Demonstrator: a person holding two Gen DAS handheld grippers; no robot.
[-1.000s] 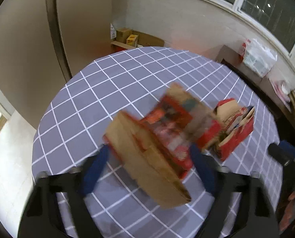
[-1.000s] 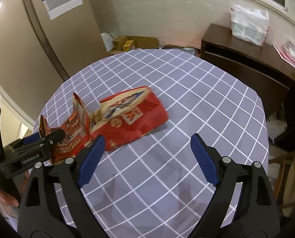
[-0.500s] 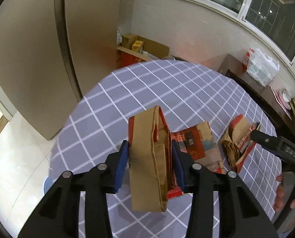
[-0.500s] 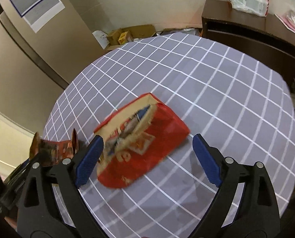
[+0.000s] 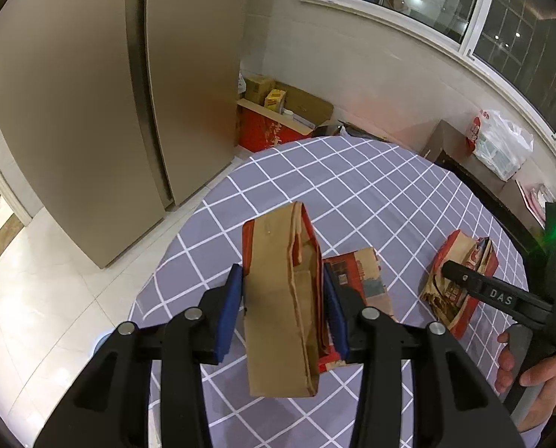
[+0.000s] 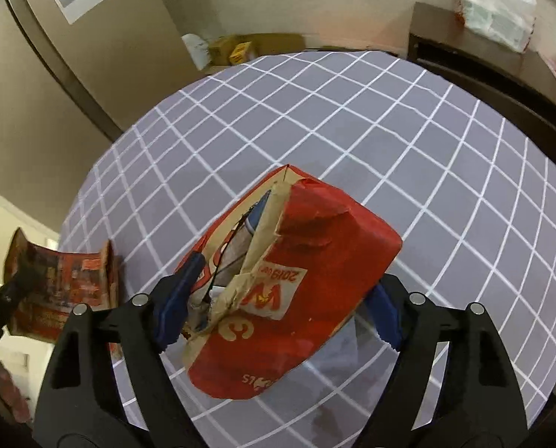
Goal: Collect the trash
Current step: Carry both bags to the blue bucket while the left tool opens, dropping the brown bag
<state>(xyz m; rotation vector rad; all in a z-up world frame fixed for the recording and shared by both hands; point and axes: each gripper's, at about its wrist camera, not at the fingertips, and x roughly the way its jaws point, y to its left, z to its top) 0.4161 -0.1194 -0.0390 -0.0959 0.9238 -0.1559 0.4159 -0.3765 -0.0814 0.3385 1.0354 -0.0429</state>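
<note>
Jaws of left gripper [image 5: 283, 310] pinch flattened paper bag [image 5: 281, 298], frame centre. Right gripper [image 6: 278, 308] closing round crumpled red bag [image 6: 296, 287] on bench [image 6: 427, 149], not yet pinching. Light, floppy; grab folded edge.

A home dining room is shown. A round table [image 5: 352, 186] is covered by a grey checked cloth, beside a tall beige refrigerator [image 5: 91, 112]. Cardboard boxes [image 5: 278, 112] are stacked on the far tiled floor, under a night-dark window [image 5: 465, 7].
</note>
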